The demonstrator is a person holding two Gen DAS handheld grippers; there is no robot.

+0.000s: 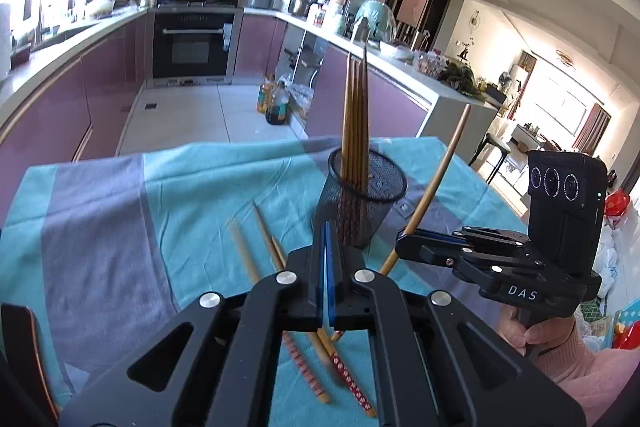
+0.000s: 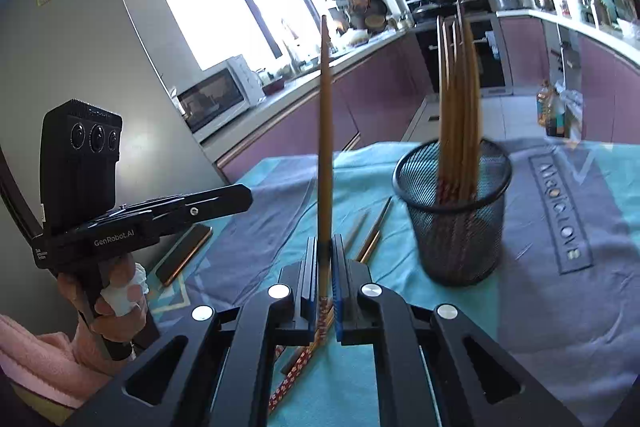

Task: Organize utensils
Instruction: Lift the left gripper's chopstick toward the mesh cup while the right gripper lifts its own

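A black mesh cup [image 1: 362,199] [image 2: 456,223] stands on the teal and grey cloth [image 1: 120,211] with several wooden chopsticks upright in it. My right gripper [image 2: 325,245] [image 1: 402,239] is shut on one chopstick [image 2: 325,131] [image 1: 436,179], which is lifted off the cloth, points up and leans just right of the cup in the left wrist view. My left gripper [image 1: 328,231] [image 2: 245,197] is shut with nothing between its pads and hangs above the loose chopsticks [image 1: 264,239] [image 2: 374,233] that lie on the cloth in front of the cup.
A flat dark object with a brown edge [image 2: 184,253] lies at the cloth's near left corner. A refrigerator [image 2: 80,39] stands close on the left. Kitchen counters [image 1: 60,55] and an oven [image 1: 192,43] lie beyond the table's far edge. A hand [image 1: 520,331] grips the right tool.
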